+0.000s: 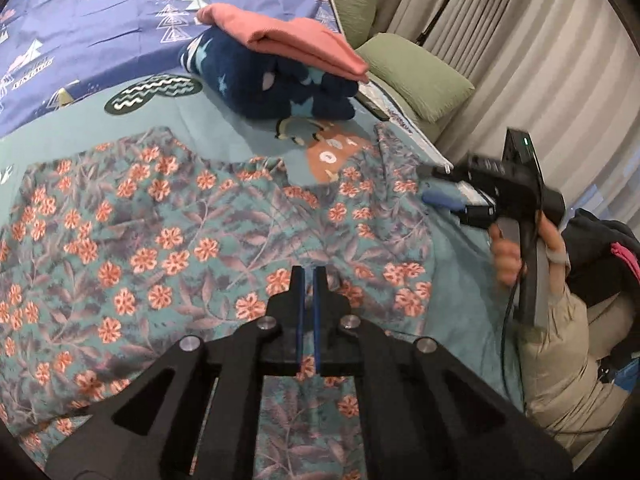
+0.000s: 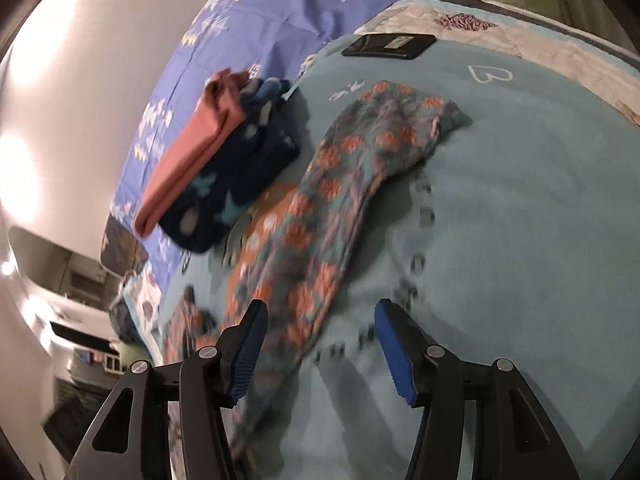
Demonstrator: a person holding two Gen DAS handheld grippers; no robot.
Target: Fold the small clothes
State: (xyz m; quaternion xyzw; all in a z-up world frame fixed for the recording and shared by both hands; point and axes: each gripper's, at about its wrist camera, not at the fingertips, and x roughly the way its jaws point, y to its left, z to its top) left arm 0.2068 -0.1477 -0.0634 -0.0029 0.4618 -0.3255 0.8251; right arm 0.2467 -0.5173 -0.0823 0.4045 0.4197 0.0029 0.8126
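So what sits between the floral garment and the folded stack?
Only bare teal blanket with its printed deer, no other clothing. The left wrist view shows it best: floral garment nearer the camera, folded stack beyond.

Black left gripper (image 1: 308, 280), blue-padded fingers (image 1: 319, 300), silver screws, beige sleeve (image 1: 560, 344).

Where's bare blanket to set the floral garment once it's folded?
Free: teal blanket right of the floral garment, up to the black phone. Also blue tree-print sheet left of the stack. Crowded: pink garment on navy star garment, just beyond the floral one.
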